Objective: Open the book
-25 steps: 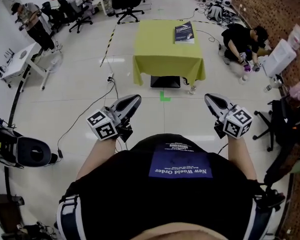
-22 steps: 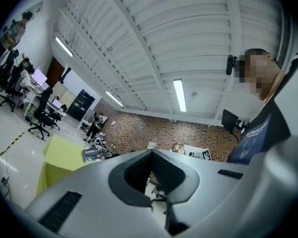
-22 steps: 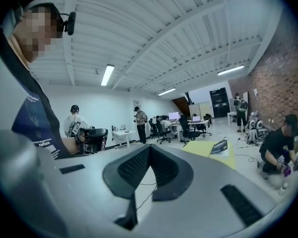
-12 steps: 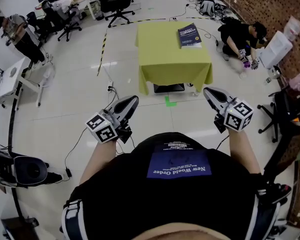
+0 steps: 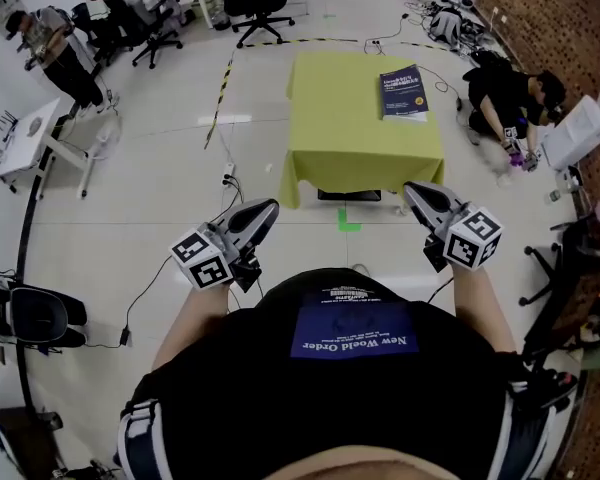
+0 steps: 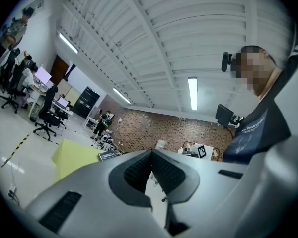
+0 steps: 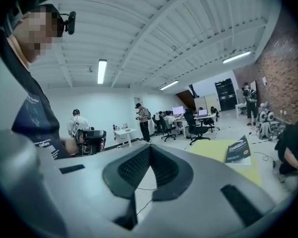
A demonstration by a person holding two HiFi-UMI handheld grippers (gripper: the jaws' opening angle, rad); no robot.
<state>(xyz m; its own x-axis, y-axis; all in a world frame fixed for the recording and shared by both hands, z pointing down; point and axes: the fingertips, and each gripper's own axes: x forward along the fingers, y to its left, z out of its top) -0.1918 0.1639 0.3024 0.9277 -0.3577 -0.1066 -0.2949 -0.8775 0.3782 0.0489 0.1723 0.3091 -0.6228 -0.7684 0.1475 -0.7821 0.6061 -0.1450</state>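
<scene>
Office floor; yellow-clothed table [image 5: 365, 133] well ahead of both grippers. Closed book [image 5: 404, 93] flat on table, ahead and slightly right of right gripper [image 5: 414, 192]. Left gripper [image 5: 268, 208]: jaws together, empty. Right gripper: same. Task: nothing done; approach and opening pending.

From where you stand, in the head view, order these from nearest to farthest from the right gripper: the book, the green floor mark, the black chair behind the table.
1. Green floor mark, before the table.
2. Book, on the table's far right corner.
3. Black chair, beyond the table, left.
</scene>
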